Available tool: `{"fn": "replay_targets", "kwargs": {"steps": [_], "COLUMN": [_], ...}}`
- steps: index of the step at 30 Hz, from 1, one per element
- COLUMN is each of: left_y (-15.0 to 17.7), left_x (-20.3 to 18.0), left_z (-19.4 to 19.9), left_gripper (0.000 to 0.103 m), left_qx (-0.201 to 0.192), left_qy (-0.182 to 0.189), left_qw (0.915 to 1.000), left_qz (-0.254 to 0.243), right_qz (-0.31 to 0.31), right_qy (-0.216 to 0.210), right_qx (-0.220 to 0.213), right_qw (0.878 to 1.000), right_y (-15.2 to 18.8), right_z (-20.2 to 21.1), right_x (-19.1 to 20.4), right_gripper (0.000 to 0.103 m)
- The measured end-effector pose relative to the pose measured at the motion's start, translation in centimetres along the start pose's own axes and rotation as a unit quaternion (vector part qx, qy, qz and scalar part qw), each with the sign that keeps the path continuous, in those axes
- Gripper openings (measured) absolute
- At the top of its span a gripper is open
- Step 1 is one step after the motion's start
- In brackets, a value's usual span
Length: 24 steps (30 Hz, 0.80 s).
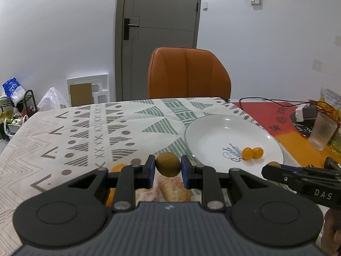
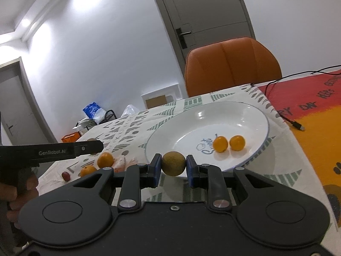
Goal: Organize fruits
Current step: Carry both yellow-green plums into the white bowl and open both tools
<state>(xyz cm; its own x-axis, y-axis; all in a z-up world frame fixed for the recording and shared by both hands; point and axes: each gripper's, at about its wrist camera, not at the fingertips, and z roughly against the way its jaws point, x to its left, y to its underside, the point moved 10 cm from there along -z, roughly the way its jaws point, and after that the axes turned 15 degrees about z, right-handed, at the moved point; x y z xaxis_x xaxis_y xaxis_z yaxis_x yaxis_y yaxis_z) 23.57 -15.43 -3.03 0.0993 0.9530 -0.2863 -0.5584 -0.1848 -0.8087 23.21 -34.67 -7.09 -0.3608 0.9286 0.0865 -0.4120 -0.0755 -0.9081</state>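
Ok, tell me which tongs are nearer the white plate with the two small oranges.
Right. The right tongs, gripping a brown round fruit, sit at the white plate's near rim; the left tongs, holding another brown fruit, hang further left over the patterned cloth.

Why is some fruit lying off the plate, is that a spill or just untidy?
Nothing looks spilled or damaged. Two small oranges sit in the white plate; two more and a red fruit lie loose on the tablecloth. Each tool, left and right, holds a brownish-green fruit.
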Motion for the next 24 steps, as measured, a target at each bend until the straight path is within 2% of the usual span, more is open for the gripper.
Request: {"fn": "replay_targets", "kwargs": {"steps": [9, 12, 24], "left_y": [0.1, 0.1, 0.1], "left_x": [-2.0, -2.5, -4.4], "left_z": [-0.9, -1.2, -2.2], "left_gripper": [0.024, 0.024, 0.024], "left_qx": [0.004, 0.005, 0.009], "left_qy": [0.015, 0.017, 0.033], "left_qw": [0.9998, 0.9997, 0.9992], "left_qz": [-0.011, -0.014, -0.021], "right_qz": [-0.003, 0.000, -0.003], "right_qy": [0.014, 0.016, 0.025], "right_qx": [-0.001, -0.007, -0.007], "right_qw": [1.000, 1.000, 1.000], "right_y": [-0.2, -0.3, -0.1], "right_z": [-0.2, -0.1, 0.9], "right_x": [-1.6, -1.7, -2.5], "right_gripper": [0.023, 0.030, 0.031]}}
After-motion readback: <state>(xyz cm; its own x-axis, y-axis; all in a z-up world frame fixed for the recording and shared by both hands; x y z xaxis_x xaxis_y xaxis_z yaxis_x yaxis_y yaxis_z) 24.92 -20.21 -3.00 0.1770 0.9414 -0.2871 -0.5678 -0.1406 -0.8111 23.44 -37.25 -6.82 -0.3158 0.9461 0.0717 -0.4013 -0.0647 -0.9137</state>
